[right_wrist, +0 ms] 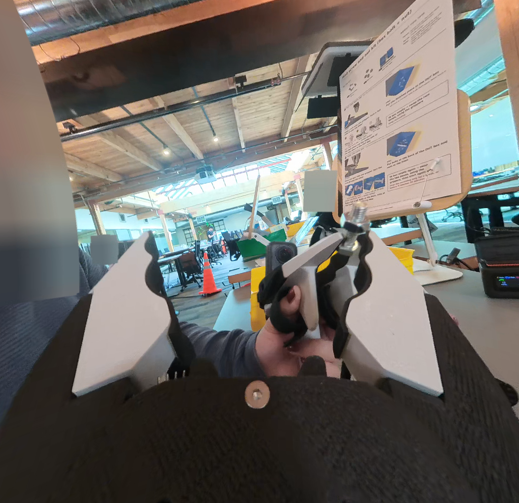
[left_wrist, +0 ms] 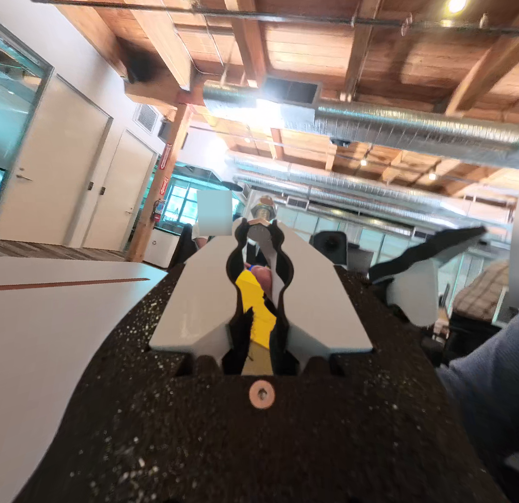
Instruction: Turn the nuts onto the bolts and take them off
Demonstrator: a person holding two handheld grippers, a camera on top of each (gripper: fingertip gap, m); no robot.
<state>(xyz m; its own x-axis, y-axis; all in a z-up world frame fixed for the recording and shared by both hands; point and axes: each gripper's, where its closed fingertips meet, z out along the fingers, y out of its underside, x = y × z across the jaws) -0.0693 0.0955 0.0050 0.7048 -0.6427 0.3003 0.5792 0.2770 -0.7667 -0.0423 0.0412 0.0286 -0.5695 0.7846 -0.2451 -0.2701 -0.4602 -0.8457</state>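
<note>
Bolt [left_wrist: 259, 231] head pinched in left gripper [left_wrist: 259, 226] jaws — nut [left_wrist: 262, 210] just beyond — right gripper [right_wrist: 259, 241] jaws spread wide.

The setting was a large open-plan office or lab loft. Exposed wooden ceiling beams [left_wrist: 157, 31] ran overhead, with silver ventilation ducts [left_wrist: 415, 127] and round ceiling lights [left_wrist: 456, 2] beneath them. White doors [left_wrist: 53, 163] lined one wall beside a red fire extinguisher [left_wrist: 157, 210]. Farther back stood rows of desks with black office chairs [right_wrist: 193, 267], an orange traffic cone [right_wrist: 209, 274], and yellow bins [right_wrist: 257, 298]. An illustrated instruction sheet [right_wrist: 398, 110] stood on a stand on the grey counter [right_wrist: 474, 315].
</note>
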